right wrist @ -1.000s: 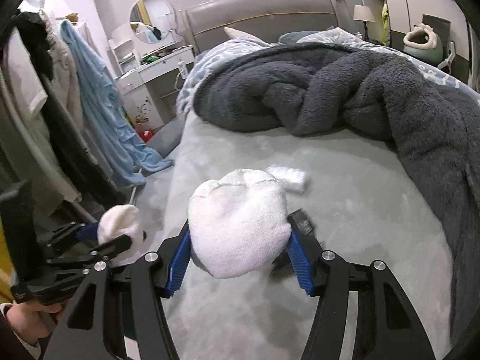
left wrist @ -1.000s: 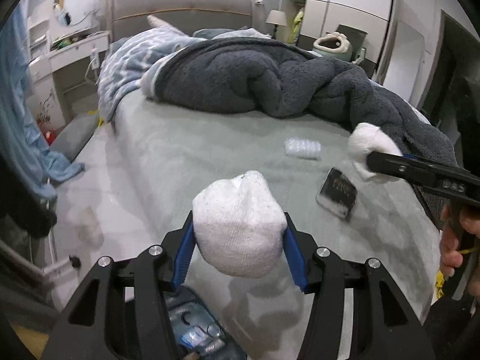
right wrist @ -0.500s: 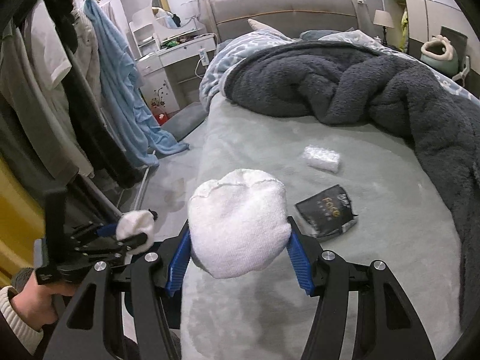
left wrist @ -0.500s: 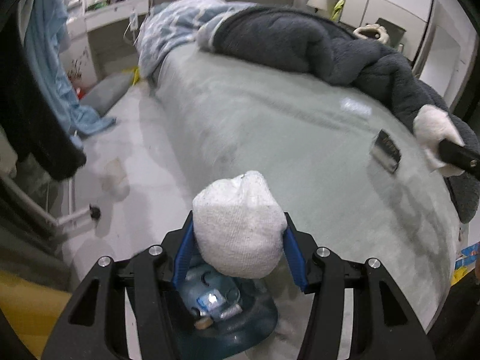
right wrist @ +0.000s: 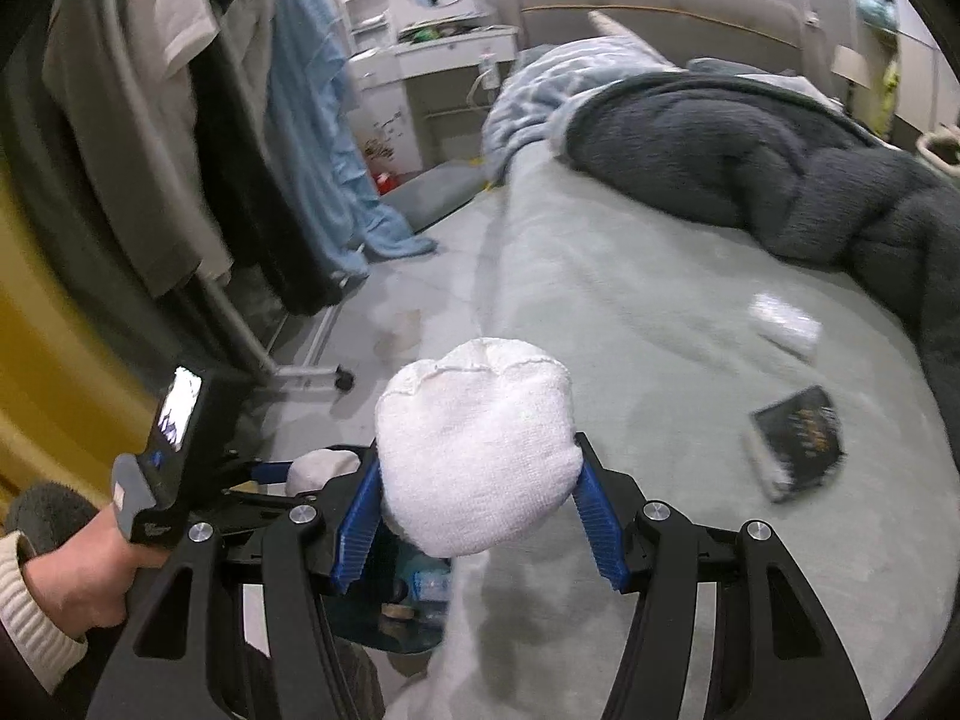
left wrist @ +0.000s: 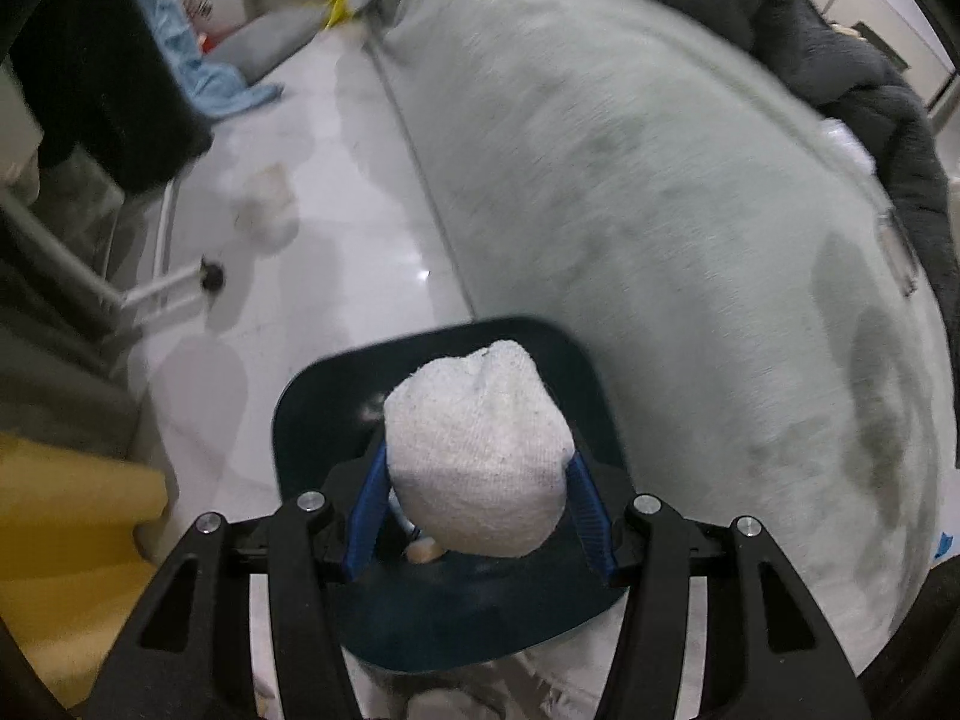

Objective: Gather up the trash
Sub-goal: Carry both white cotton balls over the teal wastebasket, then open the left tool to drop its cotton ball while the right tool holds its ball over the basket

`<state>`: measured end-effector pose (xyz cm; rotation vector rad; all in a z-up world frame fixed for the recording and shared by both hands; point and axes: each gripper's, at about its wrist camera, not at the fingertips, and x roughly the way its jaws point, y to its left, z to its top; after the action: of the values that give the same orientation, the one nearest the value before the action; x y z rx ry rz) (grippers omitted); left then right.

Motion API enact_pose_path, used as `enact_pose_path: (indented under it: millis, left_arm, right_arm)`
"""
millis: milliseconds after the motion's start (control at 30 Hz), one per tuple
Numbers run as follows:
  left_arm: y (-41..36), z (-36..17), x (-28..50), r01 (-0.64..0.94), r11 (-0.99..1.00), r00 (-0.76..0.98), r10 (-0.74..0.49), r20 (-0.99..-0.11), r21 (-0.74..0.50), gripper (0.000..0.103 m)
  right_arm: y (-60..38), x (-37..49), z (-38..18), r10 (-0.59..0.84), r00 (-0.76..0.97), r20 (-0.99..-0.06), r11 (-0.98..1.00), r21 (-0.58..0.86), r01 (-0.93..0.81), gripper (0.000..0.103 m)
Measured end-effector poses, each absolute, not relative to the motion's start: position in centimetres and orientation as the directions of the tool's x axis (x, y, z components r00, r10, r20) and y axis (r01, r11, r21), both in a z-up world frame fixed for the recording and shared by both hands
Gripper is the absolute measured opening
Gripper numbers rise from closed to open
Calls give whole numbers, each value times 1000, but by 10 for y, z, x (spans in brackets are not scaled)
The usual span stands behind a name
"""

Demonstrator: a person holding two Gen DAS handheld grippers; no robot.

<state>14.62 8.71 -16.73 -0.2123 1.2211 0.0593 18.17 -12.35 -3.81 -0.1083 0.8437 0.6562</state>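
My left gripper [left wrist: 477,456] is shut on a white cloth wad [left wrist: 477,450] and hangs over a dark blue trash bin [left wrist: 312,408] on the floor beside the bed; some trash lies inside it. My right gripper [right wrist: 474,468] is shut on another white cloth wad [right wrist: 474,450] at the bed's near edge. In the right wrist view the left gripper [right wrist: 312,468] shows low at the left above the bin [right wrist: 372,618]. A black packet [right wrist: 798,426] and a small white wrapper [right wrist: 783,324] lie on the grey-green bed [right wrist: 630,300].
A dark grey blanket [right wrist: 780,180] is heaped at the bed's far side. A clothes rack [right wrist: 180,120] with hanging garments stands left, its wheeled foot [left wrist: 210,279] on the white floor. A crumpled pale item [left wrist: 267,204] lies on the floor. A yellow object [left wrist: 66,510] is at the left.
My left gripper has swung down and left from the bed until it is over the blue bin. My right gripper has turned left toward the bed's edge. Both still grip their wads.
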Motion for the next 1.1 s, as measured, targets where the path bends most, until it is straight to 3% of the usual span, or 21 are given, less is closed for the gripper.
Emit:
enact_pose_path:
  millis: [433, 600, 867, 1100]
  left_arm:
    - [122, -199, 130, -248, 951, 216, -130, -968, -184, 59]
    - [134, -207, 126, -263, 939, 197, -171, -965, -220, 69]
    - [153, -199, 121, -270, 926, 236, -202, -951, -264, 75]
    - [167, -177, 115, -247, 942, 312, -143, -939, -225, 79]
  right_arm:
    - [-58, 178, -65, 494, 388, -778, 727, 125, -675, 60]
    - [-35, 180, -82, 489, 343, -802, 705, 132, -697, 60]
    - [-9, 181, -122, 437, 282, -854, 696, 122, -707, 60]
    - [7, 182, -163, 373, 208, -904, 703, 129, -700, 60]
